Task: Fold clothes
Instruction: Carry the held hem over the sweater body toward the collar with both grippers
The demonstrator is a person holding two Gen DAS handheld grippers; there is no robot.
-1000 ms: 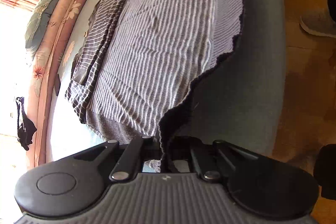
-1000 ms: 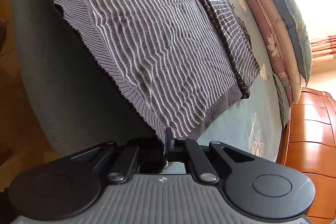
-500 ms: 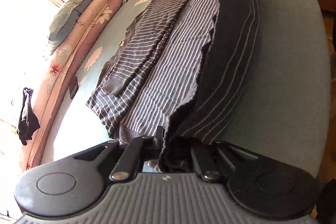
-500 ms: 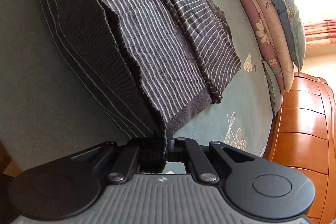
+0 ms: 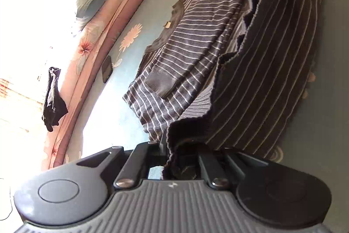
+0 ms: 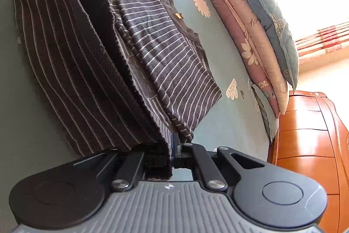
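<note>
Bedding in pale blue covers the bed, pillows stacked far. The striped sweater's hem is pinched by left tongs and right tongs, dark underside raised.

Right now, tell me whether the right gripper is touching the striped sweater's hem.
Touching. The right wrist view shows the right gripper closed on the striped sweater, its edge pinched between the fingers.
</note>
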